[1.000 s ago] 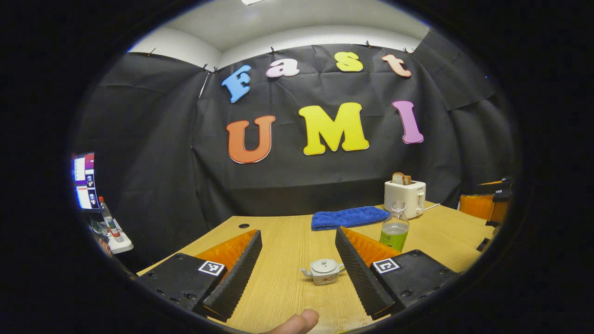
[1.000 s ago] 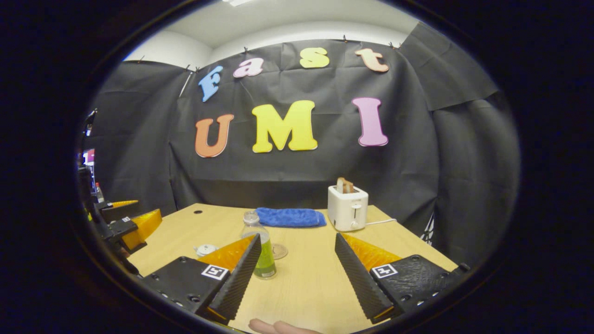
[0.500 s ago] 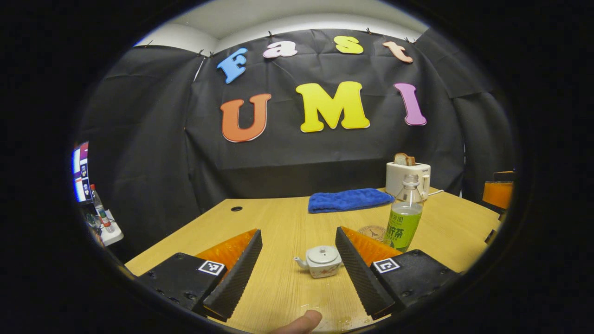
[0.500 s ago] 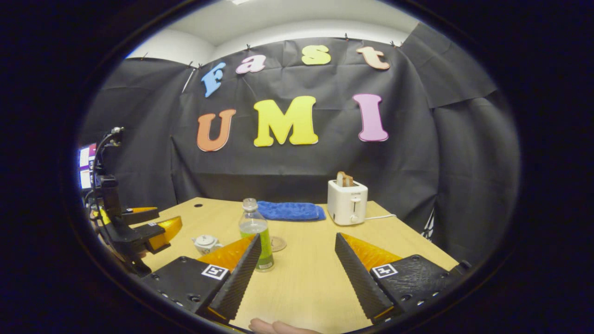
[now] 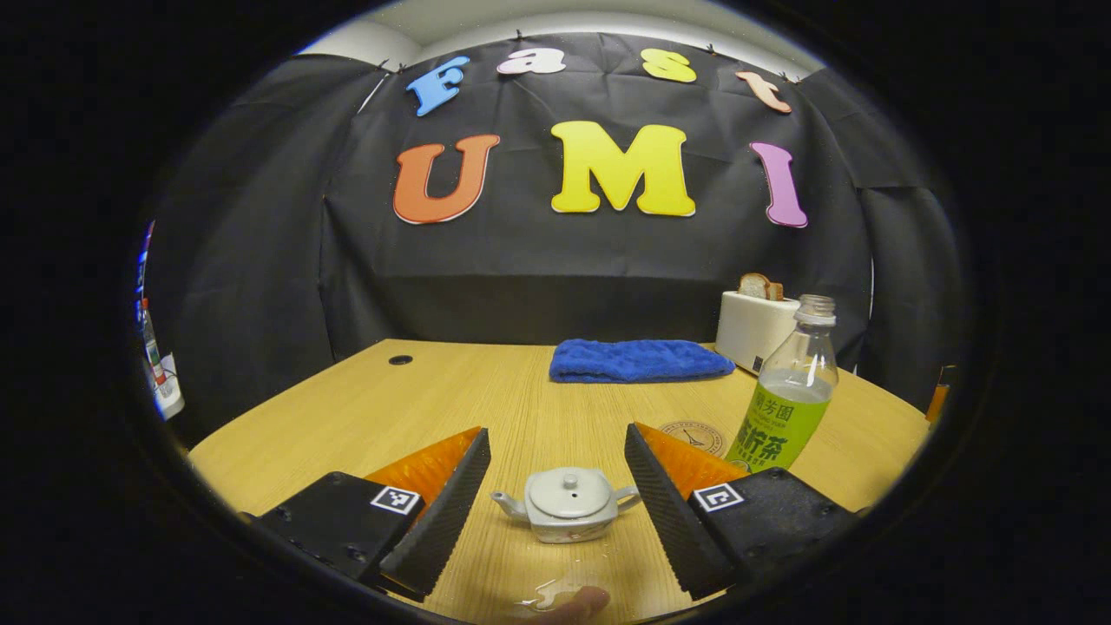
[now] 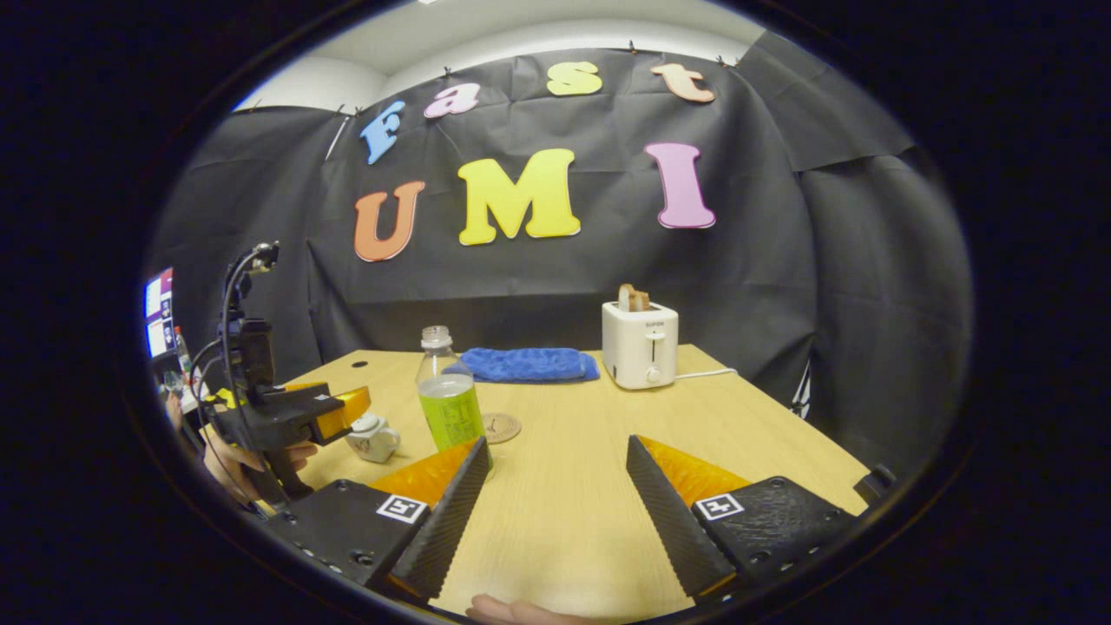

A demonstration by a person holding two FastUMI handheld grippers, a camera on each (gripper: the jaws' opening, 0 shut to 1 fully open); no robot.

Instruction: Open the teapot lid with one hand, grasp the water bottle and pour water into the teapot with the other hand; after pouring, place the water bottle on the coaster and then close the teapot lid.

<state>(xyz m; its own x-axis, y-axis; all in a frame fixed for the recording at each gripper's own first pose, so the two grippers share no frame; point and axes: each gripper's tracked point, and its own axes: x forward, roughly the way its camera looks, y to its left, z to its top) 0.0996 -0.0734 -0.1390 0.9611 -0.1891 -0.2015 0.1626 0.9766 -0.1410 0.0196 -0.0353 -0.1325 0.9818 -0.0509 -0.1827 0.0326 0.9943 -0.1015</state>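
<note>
Closer now, teapot [image 5: 568, 504] between wide-apart jaws of left gripper [image 5: 555, 508]

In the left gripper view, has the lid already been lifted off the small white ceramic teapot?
No. The small white ceramic teapot sits on the wooden table with its lid in place, between the open left tongs, which are not touching it.

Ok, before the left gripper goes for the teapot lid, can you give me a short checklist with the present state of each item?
1. Left gripper open: ok.
2. Teapot lies between its fingers: ok.
3. Lid seated, knob visible: ok.
4. Gripper centred on the knob: cannot tell.
5. Water bottle upright, uncapped, clear of the right gripper: ok.
6. Coaster bare: ok.
</note>
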